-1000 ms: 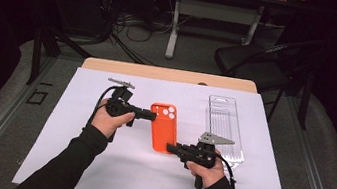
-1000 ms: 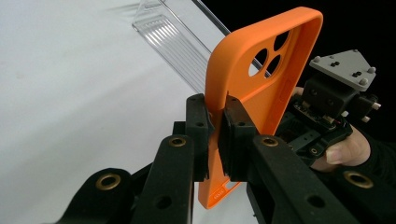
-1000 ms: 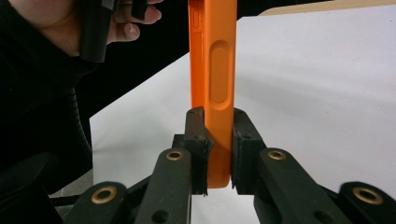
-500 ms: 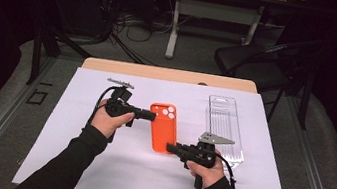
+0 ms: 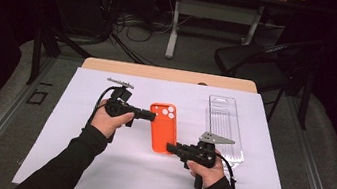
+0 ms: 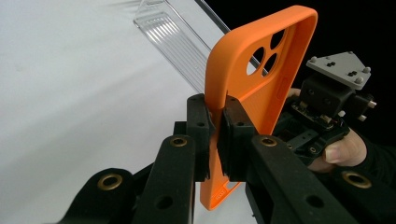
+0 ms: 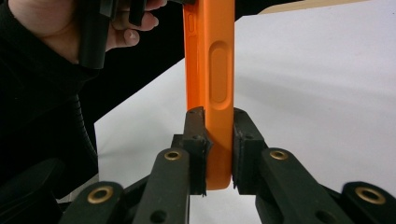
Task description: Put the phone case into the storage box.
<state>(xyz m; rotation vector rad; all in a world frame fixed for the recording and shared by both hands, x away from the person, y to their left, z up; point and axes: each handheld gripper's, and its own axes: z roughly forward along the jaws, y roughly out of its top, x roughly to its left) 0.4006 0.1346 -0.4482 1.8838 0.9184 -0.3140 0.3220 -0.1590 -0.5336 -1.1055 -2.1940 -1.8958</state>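
High view, centre of frame: the orange phone case [image 5: 162,127] is pinched between both tools, left tool [image 5: 151,116] clamping its left edge, right tool [image 5: 170,148] its bottom right corner.

Bright overhead light on the white table cover [image 5: 70,161], dark dim room behind, soft short shadows under the hands, faint glare on the clear plastic tray [image 5: 224,128], high view slightly soft, black jaws blurred near the lens.
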